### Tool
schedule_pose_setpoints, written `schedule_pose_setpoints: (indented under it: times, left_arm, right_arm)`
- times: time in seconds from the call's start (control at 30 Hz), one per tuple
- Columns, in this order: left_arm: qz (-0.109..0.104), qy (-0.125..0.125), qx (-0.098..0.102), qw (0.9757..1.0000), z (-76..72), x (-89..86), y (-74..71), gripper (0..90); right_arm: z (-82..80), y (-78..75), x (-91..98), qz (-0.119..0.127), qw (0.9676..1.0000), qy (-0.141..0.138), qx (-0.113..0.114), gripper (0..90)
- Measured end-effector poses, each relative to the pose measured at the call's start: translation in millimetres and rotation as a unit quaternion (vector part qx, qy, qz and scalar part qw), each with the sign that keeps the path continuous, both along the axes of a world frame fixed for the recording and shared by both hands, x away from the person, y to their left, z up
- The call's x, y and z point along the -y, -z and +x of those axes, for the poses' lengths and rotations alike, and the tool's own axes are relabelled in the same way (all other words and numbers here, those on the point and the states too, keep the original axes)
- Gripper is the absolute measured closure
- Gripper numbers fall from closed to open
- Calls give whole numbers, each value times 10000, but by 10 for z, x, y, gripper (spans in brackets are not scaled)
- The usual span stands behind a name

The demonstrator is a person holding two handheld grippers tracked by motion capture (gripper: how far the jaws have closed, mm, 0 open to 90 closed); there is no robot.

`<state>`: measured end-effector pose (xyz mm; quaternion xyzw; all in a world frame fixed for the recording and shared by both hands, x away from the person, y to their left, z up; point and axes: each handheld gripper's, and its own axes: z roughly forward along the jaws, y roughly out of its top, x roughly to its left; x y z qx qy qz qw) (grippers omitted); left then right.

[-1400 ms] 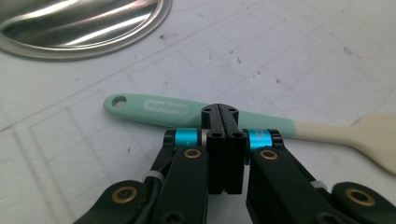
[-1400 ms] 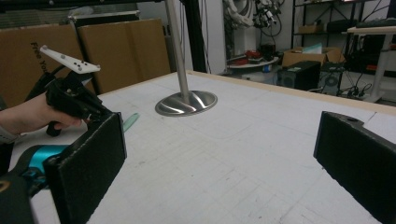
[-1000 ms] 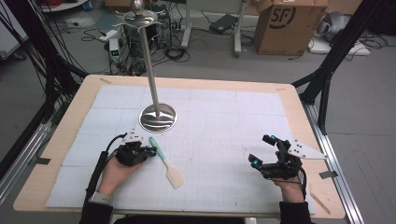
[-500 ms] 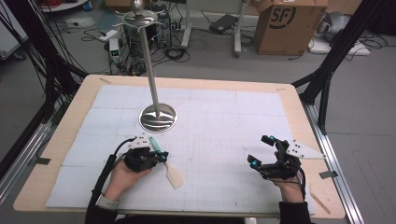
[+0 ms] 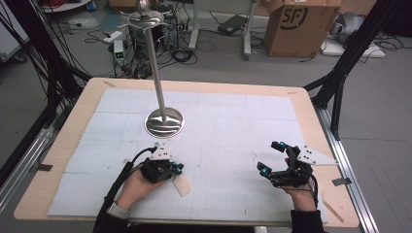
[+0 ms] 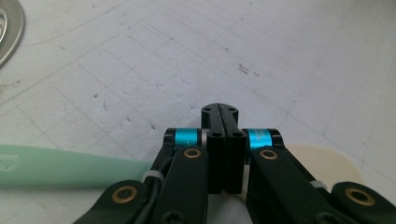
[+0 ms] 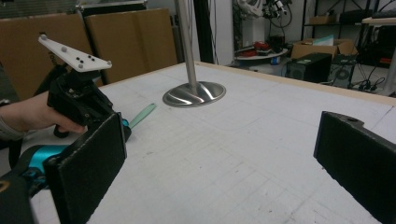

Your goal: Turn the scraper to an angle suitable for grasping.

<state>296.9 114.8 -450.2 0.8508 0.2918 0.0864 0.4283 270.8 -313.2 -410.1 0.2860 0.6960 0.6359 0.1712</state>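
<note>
Left tool (image 5: 171, 168), pressed together, now over the spatula (image 5: 182, 185); right tool (image 5: 274, 158) spread, metal stand (image 5: 165, 121) beyond.

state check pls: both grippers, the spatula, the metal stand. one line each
left gripper: jaws shut, empty, over the spatula's neck
right gripper: jaws wide open, empty, above the mat
spatula: flat on the mat, green handle one side of the left gripper, cream blade the other, not gripped
metal stand: upright on its round base, hooks bare

Spatula (image 5: 182, 185) mostly hidden under the left gripper (image 5: 167, 170) (handle perhaps beneath it), blade (image 6: 327, 163) half covered.
</note>
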Motion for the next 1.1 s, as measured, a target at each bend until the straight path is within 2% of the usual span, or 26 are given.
schedule_pose_setpoints:
  times: [0.03,0.2,0.4,0.47,0.6,0.7,0.8,0.87,0.93,0.97,1.0,1.07,1.1]
  left_arm:
    - [69,72,-49,9999,-27,-18,-18,899]
    - [107,212,-135,9996,-84,-107,-35,899]
    - [-57,377,-290,9989,-182,-316,-21,899]
    - [-71,466,-267,9985,-251,-441,-16,899]
    - [-131,415,-241,9988,-290,-514,-6,898]
    - [-151,264,-45,9995,-304,-583,-29,899]
    - [-339,-89,70,9994,-275,-756,-78,898]
    - [-334,-356,91,9988,-255,-885,-92,898]
    - [-245,-569,102,9980,-234,-1001,-88,899]
    - [-35,-782,174,9968,-220,-1068,-69,899]
    - [-35,-782,174,9968,-220,-1068,-69,899]
    - [230,-871,267,9956,-203,-1089,-41,899]
    - [292,-900,293,9951,-194,-1087,-29,899]
  right_arm:
    - [-2,0,-3,-4,10000,-11,-15,15]
    - [-2,3,-20,-24,9999,-95,-31,15]
    - [2,14,-49,-94,9998,-182,-60,15]
    - [2,14,-51,-85,9998,-180,-59,15]
    - [6,19,-63,-94,9998,-187,-75,15]
    - [1,23,-75,-131,9996,-225,-112,15]
    - [-6,16,-68,-95,9997,-217,-86,15]
    - [-1,15,-56,-96,9997,-207,-77,15]
    - [4,18,-55,-94,9997,-189,-94,15]
    - [8,20,-57,-101,9997,-187,-76,15]
    - [1,19,-63,-96,9997,-205,-122,15]
    - [1,20,-66,-107,9997,-212,-112,14]
    - [0,19,-67,-120,9997,-213,-94,15]
